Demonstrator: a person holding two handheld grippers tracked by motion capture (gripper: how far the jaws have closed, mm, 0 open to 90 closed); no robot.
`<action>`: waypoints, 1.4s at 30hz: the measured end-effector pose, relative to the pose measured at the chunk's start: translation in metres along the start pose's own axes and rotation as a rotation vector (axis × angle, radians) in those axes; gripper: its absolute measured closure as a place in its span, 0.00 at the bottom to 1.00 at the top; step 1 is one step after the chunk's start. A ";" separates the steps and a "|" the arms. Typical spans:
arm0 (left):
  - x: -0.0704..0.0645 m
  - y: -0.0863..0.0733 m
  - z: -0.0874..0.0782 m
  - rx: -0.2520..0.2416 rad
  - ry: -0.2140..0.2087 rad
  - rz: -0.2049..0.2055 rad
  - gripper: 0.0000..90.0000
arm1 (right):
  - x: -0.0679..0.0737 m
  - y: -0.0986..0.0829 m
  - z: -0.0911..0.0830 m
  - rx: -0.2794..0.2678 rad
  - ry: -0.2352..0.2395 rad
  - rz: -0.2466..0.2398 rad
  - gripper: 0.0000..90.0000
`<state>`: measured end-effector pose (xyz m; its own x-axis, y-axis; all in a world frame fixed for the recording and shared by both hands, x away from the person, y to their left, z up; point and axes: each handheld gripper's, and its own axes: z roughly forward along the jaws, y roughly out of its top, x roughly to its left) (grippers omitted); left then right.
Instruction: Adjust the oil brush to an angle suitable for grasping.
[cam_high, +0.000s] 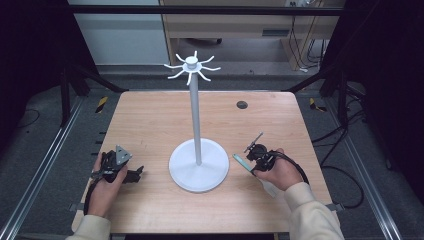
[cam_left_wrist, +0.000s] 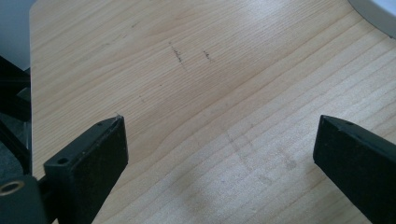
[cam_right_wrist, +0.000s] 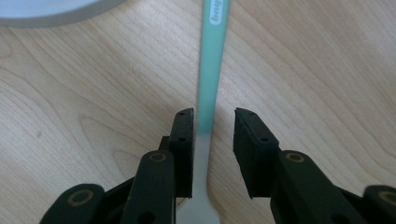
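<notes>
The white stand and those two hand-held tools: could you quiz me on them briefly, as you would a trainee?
1. True or false: the left tool has its jaws wide apart with only bare wood between them.
2. What lies between the jaws of the right tool? A: a green-handled utensil. B: a cup. C: a roll of tape.
3. Fill in the blank: the white stand, with hooks round its top, rests by its round base on the wooden ___.

Key: 1 true. 2 A; a gap shows beside the handle, so it is not clamped. 3 table.
</notes>
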<state>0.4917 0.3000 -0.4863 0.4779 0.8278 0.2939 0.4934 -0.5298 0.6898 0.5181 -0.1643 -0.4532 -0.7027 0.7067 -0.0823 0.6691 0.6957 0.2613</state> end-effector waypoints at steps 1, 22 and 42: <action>0.000 0.000 0.000 0.000 -0.002 -0.002 0.03 | 0.000 -0.001 0.001 0.002 0.006 0.000 0.78; 0.000 0.000 0.000 0.004 -0.001 0.005 0.03 | 0.000 0.000 0.012 0.033 0.022 -0.025 0.90; -0.001 0.000 0.000 0.005 0.000 0.008 0.03 | -0.002 0.001 0.014 0.054 0.041 0.006 0.89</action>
<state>0.4916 0.2995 -0.4866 0.4818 0.8237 0.2989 0.4931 -0.5368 0.6846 0.5233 -0.1636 -0.4659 -0.7072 0.7058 -0.0415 0.6847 0.6983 0.2089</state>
